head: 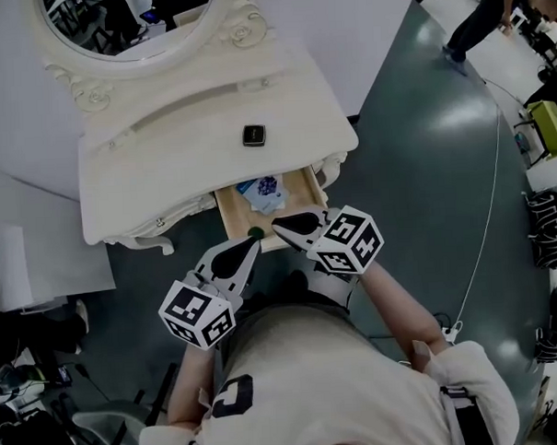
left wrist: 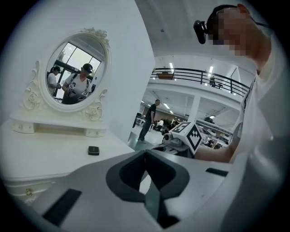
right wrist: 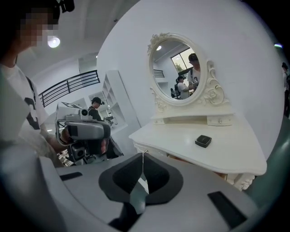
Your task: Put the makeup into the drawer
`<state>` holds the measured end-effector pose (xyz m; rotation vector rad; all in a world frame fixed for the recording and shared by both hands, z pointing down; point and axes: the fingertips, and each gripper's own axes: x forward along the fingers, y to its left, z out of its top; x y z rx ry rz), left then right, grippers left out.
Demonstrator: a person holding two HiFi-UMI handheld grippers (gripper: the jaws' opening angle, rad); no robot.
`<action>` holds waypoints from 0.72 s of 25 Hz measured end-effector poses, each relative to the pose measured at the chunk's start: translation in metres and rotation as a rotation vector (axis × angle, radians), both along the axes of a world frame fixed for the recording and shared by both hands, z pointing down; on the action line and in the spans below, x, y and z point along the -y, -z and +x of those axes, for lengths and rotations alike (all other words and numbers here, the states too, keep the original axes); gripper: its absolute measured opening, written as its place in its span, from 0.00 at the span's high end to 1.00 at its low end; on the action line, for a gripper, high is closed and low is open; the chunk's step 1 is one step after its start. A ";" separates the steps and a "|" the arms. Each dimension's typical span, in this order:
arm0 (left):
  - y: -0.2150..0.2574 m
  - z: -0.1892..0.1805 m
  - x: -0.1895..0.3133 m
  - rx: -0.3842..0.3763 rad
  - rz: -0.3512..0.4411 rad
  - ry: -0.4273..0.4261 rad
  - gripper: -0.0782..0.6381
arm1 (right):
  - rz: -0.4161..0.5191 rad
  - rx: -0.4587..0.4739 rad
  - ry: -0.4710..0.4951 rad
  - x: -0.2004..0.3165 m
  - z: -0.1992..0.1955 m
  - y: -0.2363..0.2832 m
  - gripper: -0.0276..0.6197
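Note:
A small black makeup compact (head: 253, 135) lies on the white vanity table (head: 166, 176), below its oval mirror (head: 131, 20). Under the tabletop's front edge the wooden drawer (head: 230, 214) stands open, with a blue-patterned item (head: 266, 188) inside. My left gripper (head: 252, 246) hovers just in front of the drawer, jaws shut and empty. My right gripper (head: 280, 223) sits at the drawer's front edge, also shut with nothing held. The compact (left wrist: 93, 150) shows left of the left gripper (left wrist: 145, 152), and the compact (right wrist: 203, 141) shows right of the right gripper (right wrist: 143, 155).
A person (head: 480, 14) walks on the grey floor at the top right. A thin cable (head: 488, 217) runs across the floor toward a green cart (head: 551, 127). Dark chairs (head: 542, 224) line the right edge. A white surface (head: 32, 265) lies at the left.

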<state>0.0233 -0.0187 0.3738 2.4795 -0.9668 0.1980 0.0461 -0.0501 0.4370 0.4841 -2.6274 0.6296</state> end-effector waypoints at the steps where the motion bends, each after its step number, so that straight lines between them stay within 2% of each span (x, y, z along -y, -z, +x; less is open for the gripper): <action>1: 0.000 0.004 0.003 -0.003 -0.001 0.006 0.81 | 0.001 0.004 0.007 0.003 0.002 0.000 0.91; 9: 0.005 0.016 0.029 0.005 -0.007 0.009 0.81 | -0.005 0.050 -0.010 0.033 0.013 0.007 0.91; 14: -0.001 -0.005 0.046 -0.009 -0.015 0.011 0.81 | -0.027 0.068 -0.032 0.053 0.000 0.005 0.91; 18: -0.003 -0.029 0.078 -0.040 -0.011 0.010 0.81 | -0.014 0.030 -0.113 0.090 -0.008 -0.002 0.91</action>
